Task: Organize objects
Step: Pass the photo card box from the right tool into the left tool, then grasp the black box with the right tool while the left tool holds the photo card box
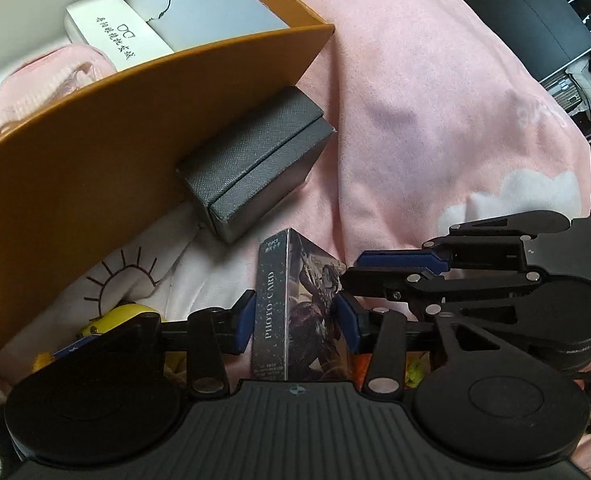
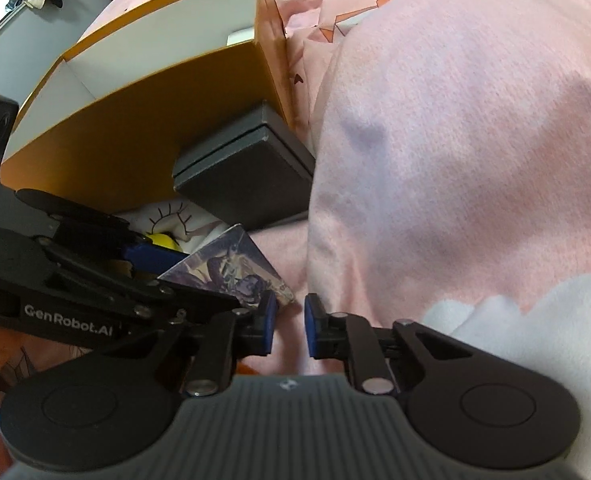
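A dark photo card box [image 1: 295, 312] printed "PHOTO CARD" stands on the bedding between the blue pads of my left gripper [image 1: 295, 320]. The pads sit close along its sides and I see no firm squeeze. In the right wrist view the same card box [image 2: 231, 268] lies tilted between the left gripper's [image 2: 209, 278] fingers. My right gripper [image 2: 291, 326] hovers over pink bedding just right of the card box, its pads a narrow gap apart and empty. The right gripper [image 1: 355, 270] also reaches in from the right in the left wrist view.
An orange box [image 1: 115, 132] with a white inside holds a white glasses case [image 1: 115, 40] and a pink pouch [image 1: 39, 84]. A grey box [image 1: 255, 160] leans against its outer wall. A yellow object [image 1: 119, 314] lies at lower left. A pink blanket [image 1: 435, 120] bulges on the right.
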